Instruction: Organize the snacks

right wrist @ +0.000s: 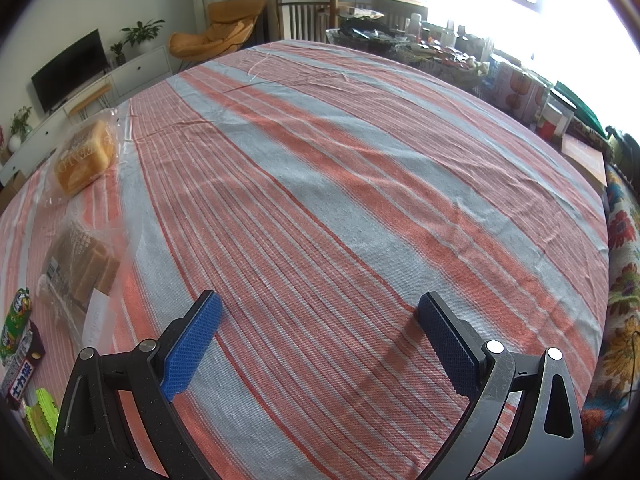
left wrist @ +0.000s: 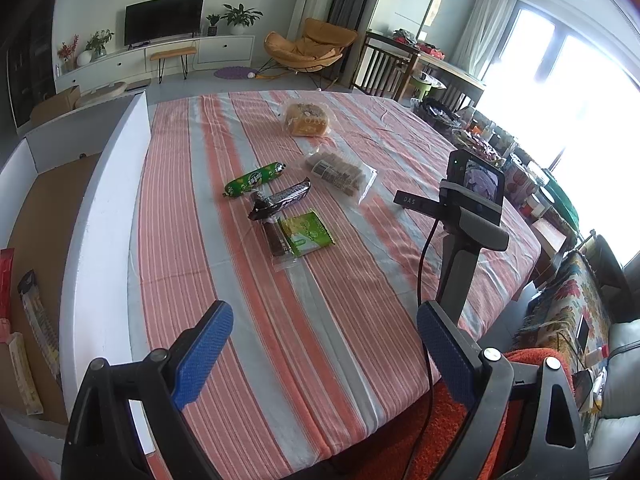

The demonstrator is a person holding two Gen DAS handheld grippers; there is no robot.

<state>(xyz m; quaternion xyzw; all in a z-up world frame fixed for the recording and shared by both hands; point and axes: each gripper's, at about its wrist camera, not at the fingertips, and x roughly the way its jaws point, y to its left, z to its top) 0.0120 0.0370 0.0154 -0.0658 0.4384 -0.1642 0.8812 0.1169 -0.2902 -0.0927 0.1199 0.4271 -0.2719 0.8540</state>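
Observation:
Several snacks lie on the striped tablecloth (left wrist: 328, 280): a green sausage (left wrist: 256, 180), a dark bar (left wrist: 282, 199), a brown bar (left wrist: 276, 240), a green packet (left wrist: 307, 233), a clear bag of brown biscuits (left wrist: 340, 172) and a bagged bread loaf (left wrist: 306, 119). My left gripper (left wrist: 324, 344) is open and empty, above the near table edge, well short of them. My right gripper (right wrist: 318, 340) is open and empty over bare cloth; the biscuits (right wrist: 80, 268) and bread (right wrist: 84, 156) lie to its left. The right gripper's body (left wrist: 464, 216) shows in the left wrist view.
A white-walled cardboard box (left wrist: 100, 220) stands left of the table with a few packets (left wrist: 36, 320) in it. Cluttered shelves and baskets (right wrist: 460, 60) line the far right edge. A sofa with a patterned throw (left wrist: 568, 320) is at the right.

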